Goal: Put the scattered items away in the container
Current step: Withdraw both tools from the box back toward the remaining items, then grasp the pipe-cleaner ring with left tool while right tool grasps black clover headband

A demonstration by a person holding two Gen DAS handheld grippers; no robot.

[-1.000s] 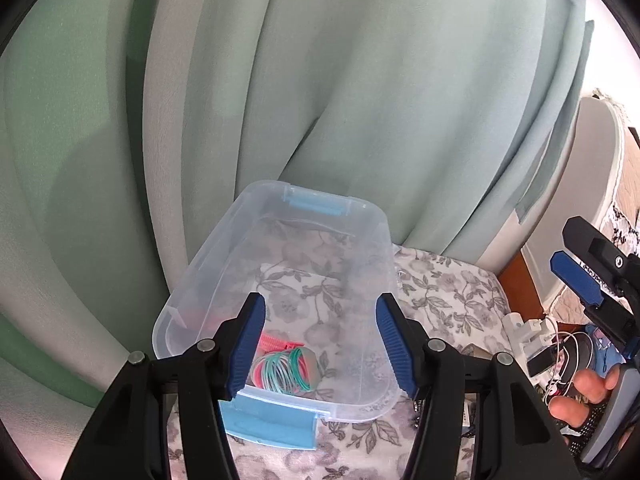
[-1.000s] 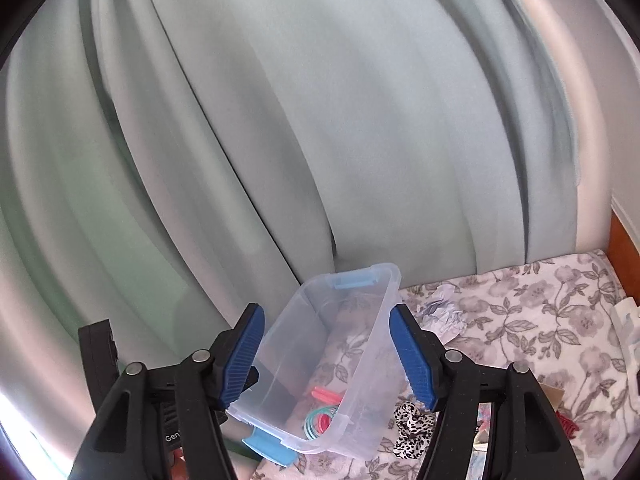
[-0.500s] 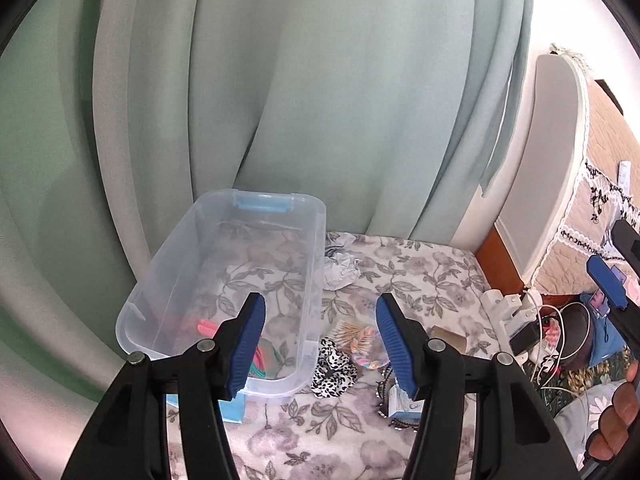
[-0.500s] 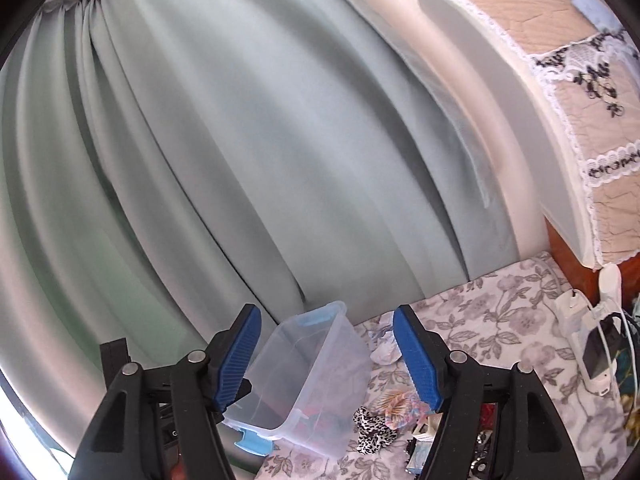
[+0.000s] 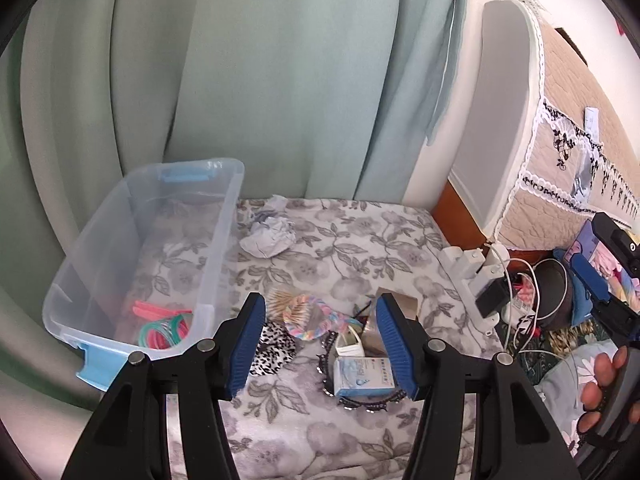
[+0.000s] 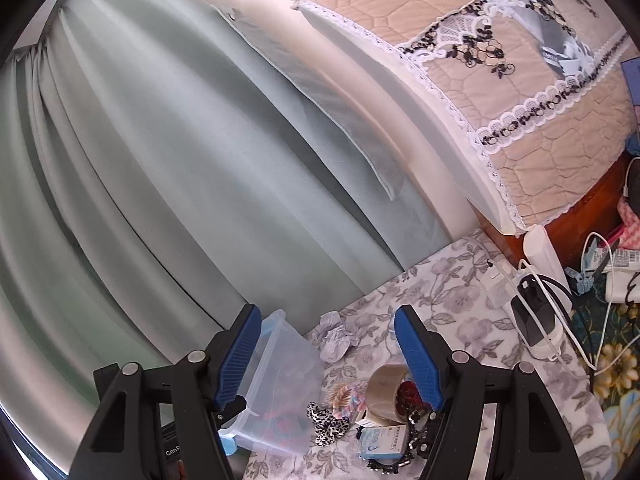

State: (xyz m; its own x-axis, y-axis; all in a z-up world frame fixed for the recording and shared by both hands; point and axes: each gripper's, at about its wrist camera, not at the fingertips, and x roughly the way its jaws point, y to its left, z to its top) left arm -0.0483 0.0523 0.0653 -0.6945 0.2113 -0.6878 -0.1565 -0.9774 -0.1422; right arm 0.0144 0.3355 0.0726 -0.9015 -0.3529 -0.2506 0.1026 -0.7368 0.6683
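Two tools with blue ribbed pads on black arms are seen above a surface covered with a grey floral cloth [image 5: 352, 240]. The left tool [image 5: 320, 344] is held with its jaws apart and nothing is gripped between them; the right tool [image 6: 328, 356] is likewise spread wide and empty, and a hand [image 5: 608, 392] wrapped round its grip is seen at the right edge of the left view.

A clear plastic storage container with light blue latches [image 5: 100, 252] is placed at the left of the cloth, against a pale green curtain [image 5: 240, 80]. Pink clips [image 5: 154, 310] and a bunch of teal and pink hair ties [image 5: 166, 332] are found at its near end.

Several loose items are clustered just right of the container, below the left tool: a black-and-white leopard-print scrunchie [image 5: 274, 348], a pastel braided hair tie [image 5: 308, 316] lying against a small fan of wooden toothpicks [image 5: 282, 300], a roll of brown packing tape [image 6: 386, 394], a small white-and-blue carton [image 5: 362, 372] and a black beaded headband [image 5: 360, 398] on which the carton rests. A crumpled ball of white paper [image 5: 268, 236] lies apart, further back beside the container's far corner. A white power strip with a black plug and white cables [image 5: 484, 280] is seen at the cloth's right edge.
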